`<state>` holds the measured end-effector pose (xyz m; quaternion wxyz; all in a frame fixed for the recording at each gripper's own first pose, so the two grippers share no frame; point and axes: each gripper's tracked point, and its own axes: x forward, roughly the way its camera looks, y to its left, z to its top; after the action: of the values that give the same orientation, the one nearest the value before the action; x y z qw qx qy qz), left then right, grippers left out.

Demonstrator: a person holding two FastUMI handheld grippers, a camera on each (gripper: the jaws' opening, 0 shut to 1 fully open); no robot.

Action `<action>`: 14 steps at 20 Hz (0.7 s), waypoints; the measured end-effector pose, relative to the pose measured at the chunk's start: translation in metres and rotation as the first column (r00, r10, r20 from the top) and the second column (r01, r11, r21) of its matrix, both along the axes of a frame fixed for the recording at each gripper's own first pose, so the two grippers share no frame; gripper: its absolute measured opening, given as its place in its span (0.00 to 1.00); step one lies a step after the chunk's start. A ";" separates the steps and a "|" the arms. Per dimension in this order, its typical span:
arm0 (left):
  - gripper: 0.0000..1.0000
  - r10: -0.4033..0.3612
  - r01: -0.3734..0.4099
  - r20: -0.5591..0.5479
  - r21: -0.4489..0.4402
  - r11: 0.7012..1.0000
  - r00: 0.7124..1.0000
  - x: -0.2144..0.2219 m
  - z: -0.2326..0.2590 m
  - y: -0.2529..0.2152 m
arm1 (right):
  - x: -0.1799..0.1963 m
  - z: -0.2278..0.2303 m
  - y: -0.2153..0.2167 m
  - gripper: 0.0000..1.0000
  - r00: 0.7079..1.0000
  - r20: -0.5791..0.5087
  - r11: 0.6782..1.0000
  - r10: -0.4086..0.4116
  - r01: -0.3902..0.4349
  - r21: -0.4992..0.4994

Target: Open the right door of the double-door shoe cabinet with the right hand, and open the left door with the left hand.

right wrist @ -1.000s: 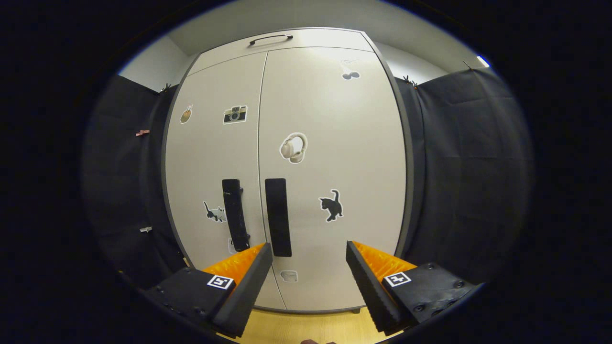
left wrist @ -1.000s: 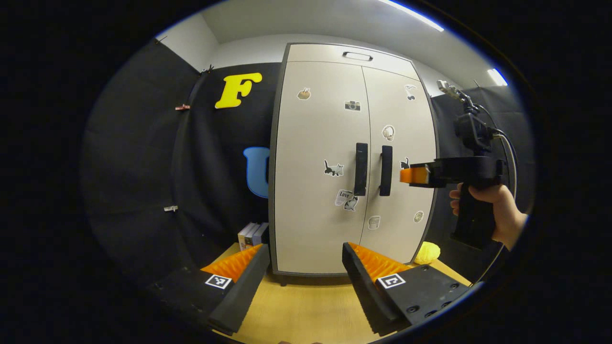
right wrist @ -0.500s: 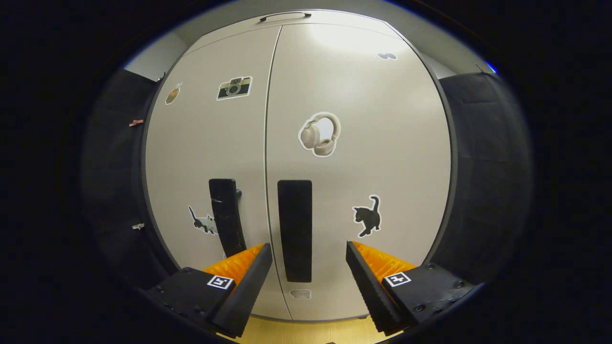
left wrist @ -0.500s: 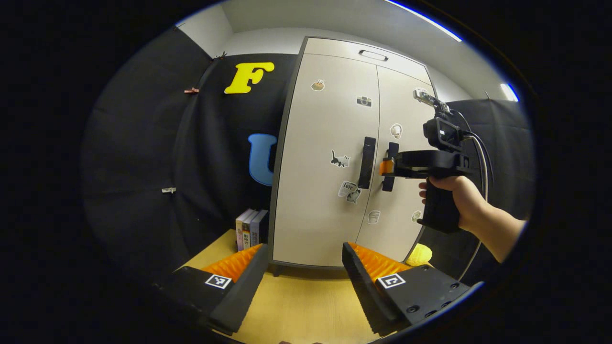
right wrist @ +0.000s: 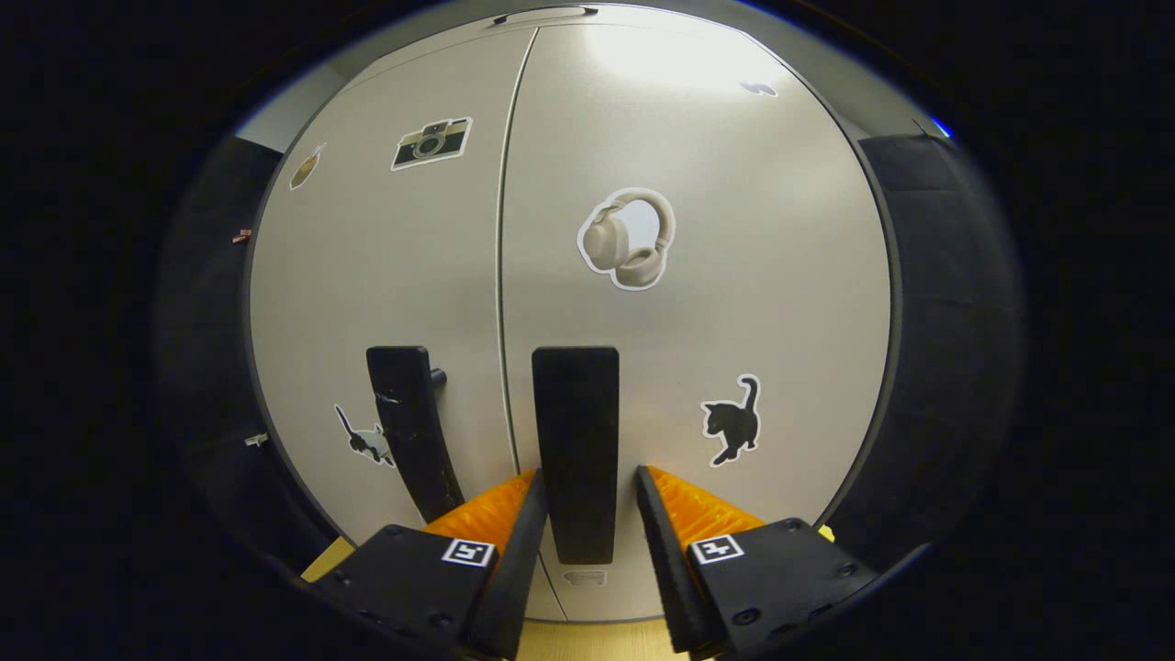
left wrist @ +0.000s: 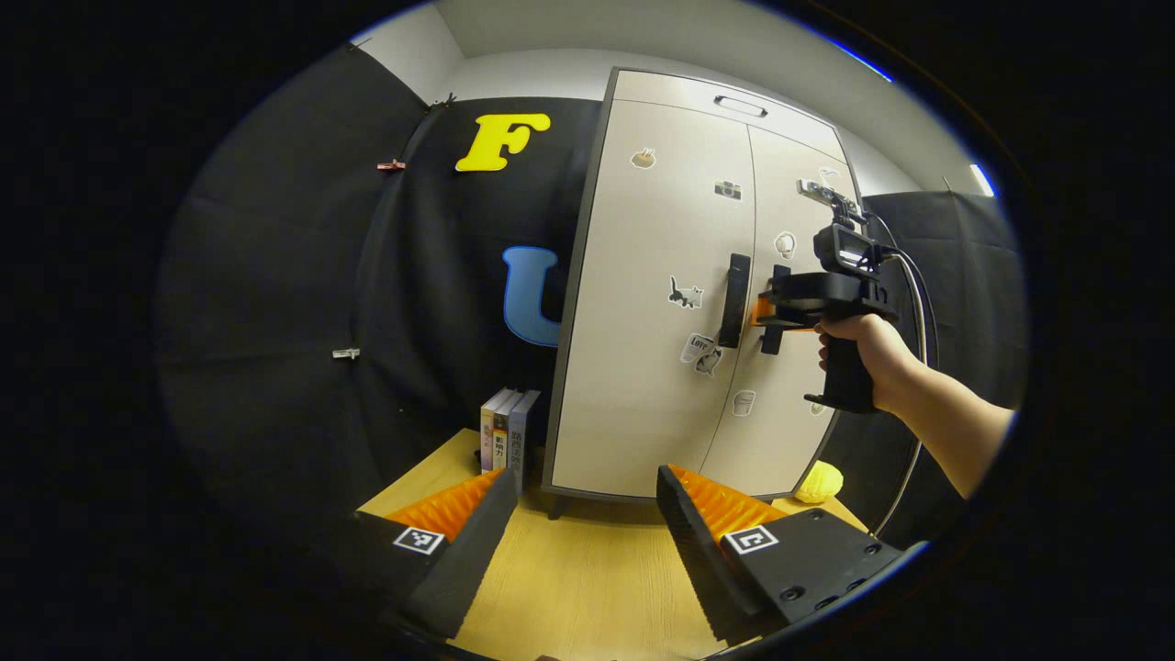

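**Bystanders in the booth**

In the left gripper view, a wooden bench (left wrist: 587,588) runs ahead between the fingers (left wrist: 464,551). A short row of books (left wrist: 508,439) stands upright on it, just beyond the left finger and against the black cloth wall (left wrist: 294,321). A small yellow lumpy object (left wrist: 819,481) sits past the right finger, farther off. Two small clips (left wrist: 391,165) are pinned to the cloth, high to the left.
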<state>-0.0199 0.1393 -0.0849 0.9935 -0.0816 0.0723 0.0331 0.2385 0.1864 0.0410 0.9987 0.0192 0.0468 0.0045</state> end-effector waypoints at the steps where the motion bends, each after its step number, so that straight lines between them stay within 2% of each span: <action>1: 0.95 0.002 -0.002 0.003 -0.001 1.000 1.000 -0.001 0.000 0.002 | -0.001 -0.001 0.001 0.43 1.000 -0.010 1.000 -0.002 0.002 0.010; 2: 0.95 0.005 -0.005 0.005 0.001 1.000 1.000 -0.003 0.000 0.004 | -0.003 0.000 0.001 0.39 1.000 -0.009 1.000 0.002 -0.002 0.023; 4: 0.95 -0.023 0.023 0.007 -0.001 1.000 1.000 -0.007 -0.001 0.001 | -0.002 -0.001 0.001 0.38 1.000 -0.024 0.999 0.002 -0.001 0.040; 6: 0.95 -0.039 0.039 0.013 -0.002 0.999 0.999 -0.013 0.000 0.000 | 0.001 -0.003 0.000 0.34 1.000 -0.020 1.000 0.011 -0.011 0.012; 10: 0.95 -0.041 0.040 0.032 0.016 0.999 0.999 -0.024 0.003 0.003 | -0.003 -0.003 0.002 0.13 0.999 -0.025 0.999 0.032 -0.031 0.035; 14: 0.95 -0.032 0.031 0.047 0.017 0.999 0.998 -0.034 0.007 0.006 | -0.011 -0.002 0.001 0.13 0.998 -0.040 0.998 0.056 -0.055 0.041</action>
<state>-0.0540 0.1454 -0.0783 0.9959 -0.0733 0.0500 0.0162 0.2272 0.1871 0.0386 0.9964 0.0377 0.0679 0.0327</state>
